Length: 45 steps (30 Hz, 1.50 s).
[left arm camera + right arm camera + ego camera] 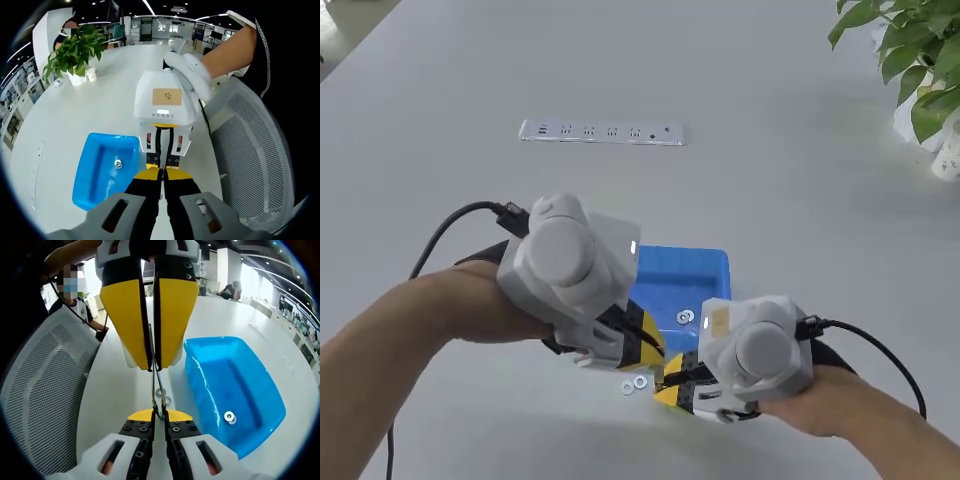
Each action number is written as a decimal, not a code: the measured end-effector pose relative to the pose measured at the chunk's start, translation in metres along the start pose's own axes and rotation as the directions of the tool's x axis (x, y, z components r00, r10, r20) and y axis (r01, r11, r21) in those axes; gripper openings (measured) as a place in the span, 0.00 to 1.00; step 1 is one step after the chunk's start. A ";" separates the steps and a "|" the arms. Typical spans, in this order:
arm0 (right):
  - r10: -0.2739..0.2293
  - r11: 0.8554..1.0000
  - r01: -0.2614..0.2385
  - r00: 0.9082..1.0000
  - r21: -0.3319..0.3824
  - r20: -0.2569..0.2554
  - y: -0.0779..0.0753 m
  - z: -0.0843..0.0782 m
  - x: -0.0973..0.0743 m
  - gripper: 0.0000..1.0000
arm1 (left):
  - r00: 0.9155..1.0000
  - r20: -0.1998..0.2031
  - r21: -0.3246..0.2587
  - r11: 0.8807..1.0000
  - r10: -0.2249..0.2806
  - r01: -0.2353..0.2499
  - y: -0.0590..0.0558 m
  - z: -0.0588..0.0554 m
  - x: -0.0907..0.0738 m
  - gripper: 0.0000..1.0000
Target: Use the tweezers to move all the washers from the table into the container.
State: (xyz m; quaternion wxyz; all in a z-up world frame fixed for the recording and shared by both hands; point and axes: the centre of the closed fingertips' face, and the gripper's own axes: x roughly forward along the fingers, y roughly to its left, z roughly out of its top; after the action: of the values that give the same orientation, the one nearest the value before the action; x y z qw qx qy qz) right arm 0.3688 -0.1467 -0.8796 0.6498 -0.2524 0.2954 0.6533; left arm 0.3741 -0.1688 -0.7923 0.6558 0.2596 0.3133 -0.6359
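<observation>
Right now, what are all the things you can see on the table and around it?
table: one, white, under everything
container: one, blue, on the table
washer in the container: one, silver, on its floor
washers on the table: two, silver, beside the container
tweezers: one, silver, between the two grippers
power strip: one, white, far side
plant: one, green, far right
chair: one, white mesh, beside the table
left gripper: grey, yellow tips, shut
right gripper: same, facing it
hands: two, holding grippers

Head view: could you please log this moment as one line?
left gripper shut on tweezers | right gripper shut on tweezers | two washers on table | one washer in blue container
</observation>
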 end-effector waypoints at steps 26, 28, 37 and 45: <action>-0.019 1.000 0.019 1.000 -0.017 0.018 0.000 0.014 -0.017 0.09 | 1.000 0.023 0.002 1.000 0.008 -0.008 -0.001 0.017 -0.015 0.06; -0.021 1.000 0.021 1.000 -0.021 0.018 0.000 0.015 -0.020 0.09 | 1.000 0.022 0.004 1.000 0.011 -0.011 -0.001 0.018 -0.017 0.06; -0.028 0.999 0.029 0.999 -0.042 0.024 0.000 0.026 -0.029 0.09 | 1.000 0.020 0.003 1.000 0.023 -0.023 -0.002 0.027 -0.028 0.06; -0.035 0.998 0.036 0.999 -0.054 0.027 -0.003 0.032 -0.036 0.08 | 0.999 0.016 0.015 0.999 0.038 -0.038 0.001 0.034 -0.035 0.06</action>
State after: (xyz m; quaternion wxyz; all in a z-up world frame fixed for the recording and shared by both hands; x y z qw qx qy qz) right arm 0.3749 -0.1492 -0.8315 0.6580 -0.2664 0.2645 0.6528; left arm 0.3778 -0.1704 -0.7432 0.6682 0.2657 0.2982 -0.6276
